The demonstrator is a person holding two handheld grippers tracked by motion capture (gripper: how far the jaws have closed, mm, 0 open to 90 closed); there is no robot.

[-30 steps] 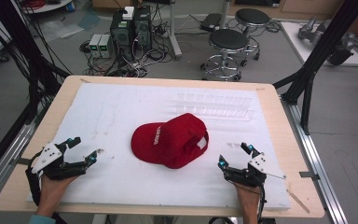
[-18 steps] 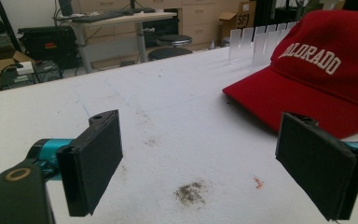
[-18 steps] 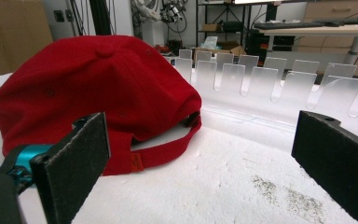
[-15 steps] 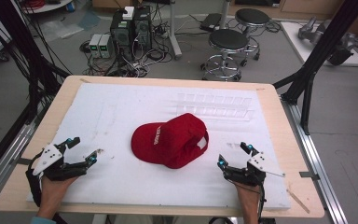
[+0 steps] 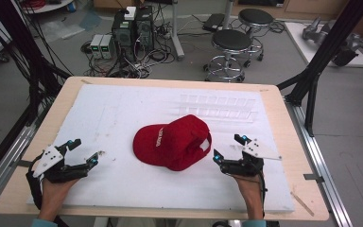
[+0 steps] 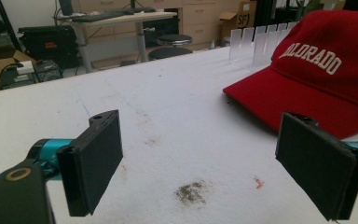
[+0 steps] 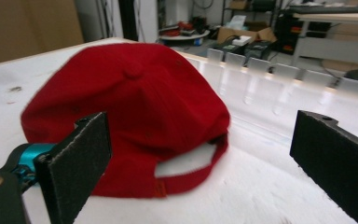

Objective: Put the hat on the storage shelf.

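red cap [image 5: 172,142] crown-up on white foam mat [image 5: 123,113]

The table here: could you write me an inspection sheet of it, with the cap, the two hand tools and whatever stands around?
Surface: wooden table under a white foam sheet, with small dirt specks.
Job's things: red cap near the middle, lettered COLORADO, back strap toward the right gripper.
Clutter: clear plastic rack behind the cap.
Grippers: left gripper open, holding nothing, apart from the cap's brim; right gripper open, close to the cap's back, not touching.
Cables: a black one along the right wrist.
Surroundings: two stools, computer boxes with floor wiring, black frame posts.
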